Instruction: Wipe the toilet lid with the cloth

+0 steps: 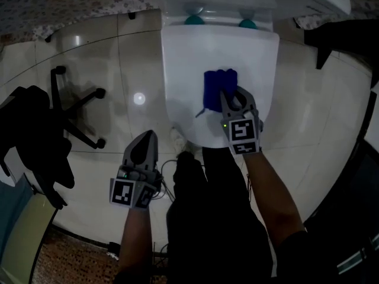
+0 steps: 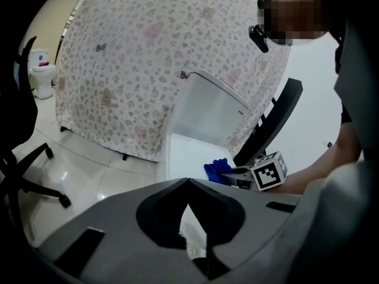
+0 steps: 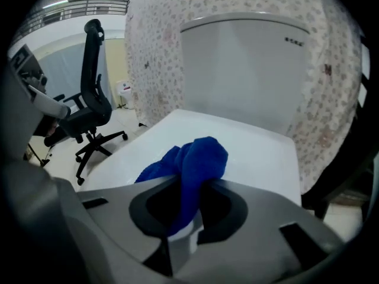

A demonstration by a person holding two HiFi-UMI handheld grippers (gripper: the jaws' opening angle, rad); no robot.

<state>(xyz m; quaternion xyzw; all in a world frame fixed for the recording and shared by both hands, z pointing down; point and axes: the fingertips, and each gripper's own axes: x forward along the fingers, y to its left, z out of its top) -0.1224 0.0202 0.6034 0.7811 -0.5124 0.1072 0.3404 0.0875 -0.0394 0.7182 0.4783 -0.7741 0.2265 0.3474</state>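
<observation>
Right gripper (image 1: pixel 230 97): jaws clamped on blue cloth (image 1: pixel 217 86); cloth lies on toilet lid (image 1: pixel 188 70)
Left gripper (image 1: pixel 149 137): jaws together, empty

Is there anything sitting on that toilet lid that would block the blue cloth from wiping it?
Nothing visible does. The right hand-held gripper grips the blue cloth, which rests on the closed white toilet lid. The lid around it looks bare.

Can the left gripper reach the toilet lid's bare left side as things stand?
Probably yes. The left gripper, jaws shut and empty, hangs just off the front left corner of the toilet lid with nothing between; the right gripper holds the cloth farther right.
</observation>
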